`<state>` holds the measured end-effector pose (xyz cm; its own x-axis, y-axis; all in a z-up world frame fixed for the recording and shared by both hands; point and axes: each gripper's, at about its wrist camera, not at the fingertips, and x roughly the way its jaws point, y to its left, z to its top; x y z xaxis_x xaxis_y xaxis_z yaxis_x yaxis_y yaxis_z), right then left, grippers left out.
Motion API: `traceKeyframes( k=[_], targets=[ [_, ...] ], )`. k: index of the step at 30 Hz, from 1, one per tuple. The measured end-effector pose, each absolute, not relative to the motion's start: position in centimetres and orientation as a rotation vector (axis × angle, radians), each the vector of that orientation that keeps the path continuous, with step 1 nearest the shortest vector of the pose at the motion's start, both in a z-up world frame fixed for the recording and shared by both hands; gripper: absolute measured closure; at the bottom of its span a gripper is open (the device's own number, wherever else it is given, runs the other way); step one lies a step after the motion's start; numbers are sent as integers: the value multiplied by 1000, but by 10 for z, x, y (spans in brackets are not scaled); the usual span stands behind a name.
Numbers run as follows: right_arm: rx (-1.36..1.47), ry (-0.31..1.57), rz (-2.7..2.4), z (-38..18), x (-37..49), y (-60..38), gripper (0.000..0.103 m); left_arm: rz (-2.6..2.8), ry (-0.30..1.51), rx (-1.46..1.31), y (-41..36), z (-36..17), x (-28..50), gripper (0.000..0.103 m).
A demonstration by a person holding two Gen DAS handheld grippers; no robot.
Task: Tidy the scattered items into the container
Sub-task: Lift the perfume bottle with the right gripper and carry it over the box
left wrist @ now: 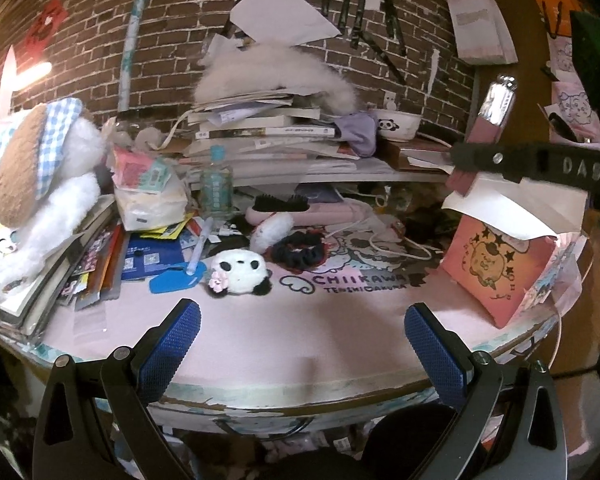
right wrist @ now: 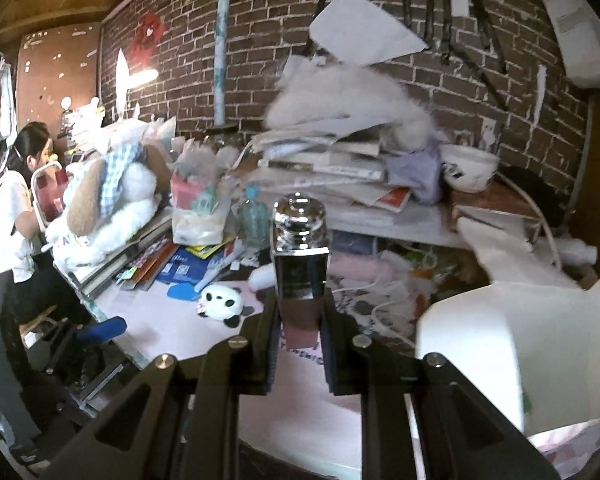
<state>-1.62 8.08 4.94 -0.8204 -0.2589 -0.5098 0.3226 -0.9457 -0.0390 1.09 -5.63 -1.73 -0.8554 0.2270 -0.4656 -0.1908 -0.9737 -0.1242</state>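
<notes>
My right gripper (right wrist: pixel 300 338) is shut on a pink bottle with a silver cap (right wrist: pixel 300 256), held upright in the air; it also shows in the left wrist view (left wrist: pixel 490 120), above the open pink paper bag (left wrist: pixel 496 268) at the desk's right. The bag's white inside (right wrist: pixel 500 340) is to the right of the bottle. My left gripper (left wrist: pixel 300 320) is open and empty over the pink desk mat (left wrist: pixel 300 320) near the front edge. A panda plush (left wrist: pixel 240 270), a dark scrunchie (left wrist: pixel 298 250), a white puff (left wrist: pixel 270 230) and a pink hairbrush (left wrist: pixel 296 208) lie scattered on the desk.
A stack of books with a furry white item (left wrist: pixel 268 120) fills the back by the brick wall. A large white plush dog (left wrist: pixel 32 184) lies on books at the left. A panda bowl (left wrist: pixel 396 124) stands back right. A person (right wrist: pixel 12 208) sits far left.
</notes>
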Motion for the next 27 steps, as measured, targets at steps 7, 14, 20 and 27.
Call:
traceKeyframes(
  k=[7, 14, 20, 27],
  targets=[
    [727, 143, -2829, 73, -12, 130, 88, 2807, -81, -722, -43, -15, 10, 1],
    [767, 160, -2954, 90, -12, 187, 88, 2796, -60, -733, -36, -17, 8, 1],
    [955, 230, -2977, 86, -24, 229, 88, 2785, -69, -739, -33, -19, 4, 1],
    [1176, 333, -2922, 66, -40, 249, 88, 2777, -52, -747, -29, -21, 3, 1]
  ],
)
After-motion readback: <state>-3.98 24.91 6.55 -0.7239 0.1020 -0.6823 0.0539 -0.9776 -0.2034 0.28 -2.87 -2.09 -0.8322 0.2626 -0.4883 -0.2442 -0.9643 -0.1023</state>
